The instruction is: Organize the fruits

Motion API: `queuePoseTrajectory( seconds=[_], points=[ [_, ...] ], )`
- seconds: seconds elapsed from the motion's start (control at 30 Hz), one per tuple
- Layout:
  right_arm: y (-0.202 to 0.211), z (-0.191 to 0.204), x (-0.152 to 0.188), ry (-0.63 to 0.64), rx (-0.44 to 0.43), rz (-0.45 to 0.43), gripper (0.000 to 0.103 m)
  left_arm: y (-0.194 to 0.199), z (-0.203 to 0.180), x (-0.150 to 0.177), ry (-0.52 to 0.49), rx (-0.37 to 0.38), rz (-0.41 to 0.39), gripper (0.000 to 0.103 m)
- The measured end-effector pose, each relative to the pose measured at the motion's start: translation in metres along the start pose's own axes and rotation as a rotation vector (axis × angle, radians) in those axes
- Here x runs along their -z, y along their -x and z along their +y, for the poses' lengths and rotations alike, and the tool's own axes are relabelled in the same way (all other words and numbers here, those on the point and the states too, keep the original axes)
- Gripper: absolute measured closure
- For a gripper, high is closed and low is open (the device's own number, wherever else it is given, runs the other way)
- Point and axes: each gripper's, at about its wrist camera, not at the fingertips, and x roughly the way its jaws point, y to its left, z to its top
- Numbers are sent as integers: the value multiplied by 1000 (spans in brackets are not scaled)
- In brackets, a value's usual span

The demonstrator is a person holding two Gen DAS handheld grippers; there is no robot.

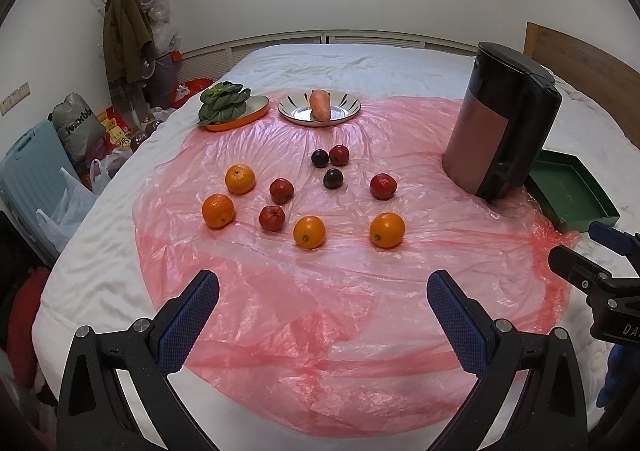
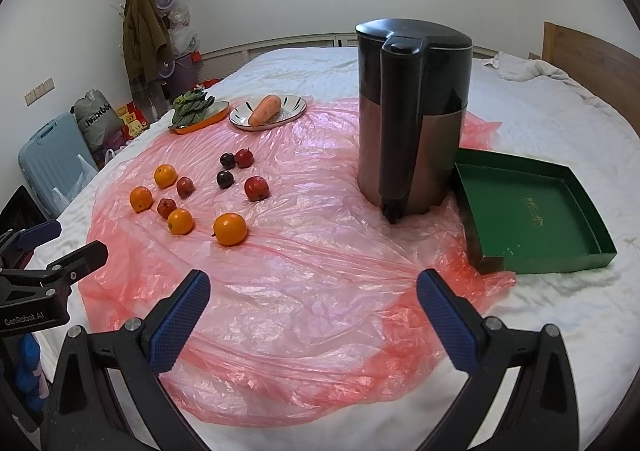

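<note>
Several oranges, such as the nearest one (image 1: 387,230) (image 2: 229,229), lie on a pink plastic sheet (image 1: 320,291) on a bed, mixed with several red fruits (image 1: 383,186) (image 2: 256,188) and two dark plums (image 1: 333,178) (image 2: 225,179). An empty green tray (image 2: 532,219) (image 1: 568,195) sits at the right. My left gripper (image 1: 322,291) is open and empty, well short of the fruits. My right gripper (image 2: 313,291) is open and empty, over bare sheet left of the tray.
A tall black-and-copper kettle (image 2: 412,115) (image 1: 500,123) stands between the fruits and the tray. A carrot on a silver plate (image 1: 320,107) and greens on an orange dish (image 1: 228,107) sit at the back. Luggage and bags crowd the floor at left.
</note>
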Motion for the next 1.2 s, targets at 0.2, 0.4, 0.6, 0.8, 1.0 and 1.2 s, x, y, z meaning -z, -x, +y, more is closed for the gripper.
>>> queuePoseTrajectory(
  seconds=[0.2,0.4,0.6,0.8,1.0,1.2],
  points=[
    [-2,-2,1,3,-7,4,0,-1,-4,-1,-8,5,-2,1],
    [-5,-5,-1,3,-16,1,0,-3,-9,-3,-10,22,-3,1],
    [-7,-7,-2,4,-18,-4,0,-6,-12,-6,-17,24,-3,1],
    [-9,-9,-3,-4,-26,-8,0,-7,-11,-7,-14,22,-4,1],
    [-13,-7,-3,7,-36,-8,0,-10,-11,-8,-5,29,0,1],
    [-18,-7,-5,5,-62,-8,0,-14,7,-7,30,17,0,2]
  ],
)
